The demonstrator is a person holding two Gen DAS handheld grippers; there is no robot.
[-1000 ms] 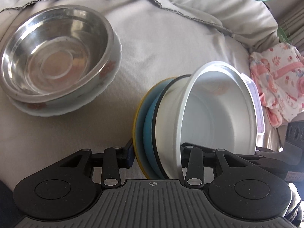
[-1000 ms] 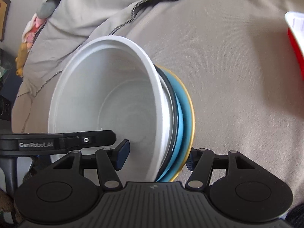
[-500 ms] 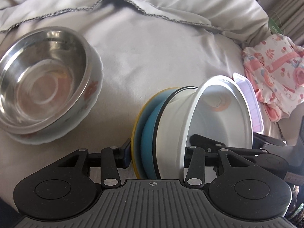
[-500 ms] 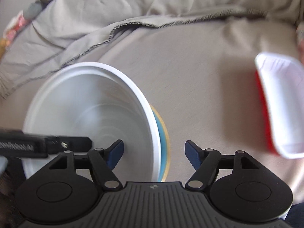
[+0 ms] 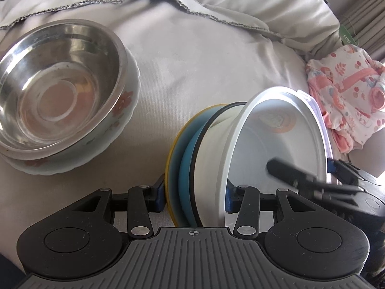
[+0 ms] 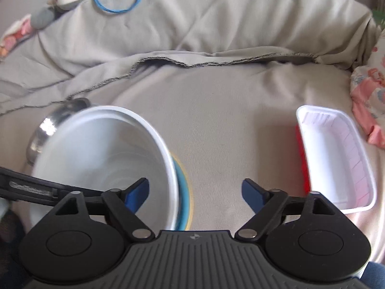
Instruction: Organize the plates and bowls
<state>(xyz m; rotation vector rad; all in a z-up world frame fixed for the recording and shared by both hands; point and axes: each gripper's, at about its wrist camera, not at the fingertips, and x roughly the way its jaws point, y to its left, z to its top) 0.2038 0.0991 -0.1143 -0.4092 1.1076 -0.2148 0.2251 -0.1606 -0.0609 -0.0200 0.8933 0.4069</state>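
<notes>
**Tilted stack held by one gripper as the other lets go**

The stack stands on edge on the grey bedcover: a white bowl nested against a black-rimmed dish, a blue plate and a yellow plate behind it. The left gripper straddles the lower edge of the whole set, one blue pad against the yellow plate's back, the other inside the white bowl's wall; it appears to be clamping the stack. The right gripper has just been opening and now stands wide, its left finger inside the bowl and clear of the wall, the rim no longer pinched.

The white bowl looks like thin, light plastic that will flex at the rim; the plates look stiffer and smooth, so the nested pieces could slide apart if the set is tipped further. The safest hold is probably across all the rims together, low down, as the left one has it.

Further out, a steel bowl sits inside a floral bowl on the left, well apart from the stack. On the other side lies a white tray with a red one under it. Pink patterned cloth lies at the cover's edge. The soft, uneven cover is a poor footing for anything set down on edge.
</notes>
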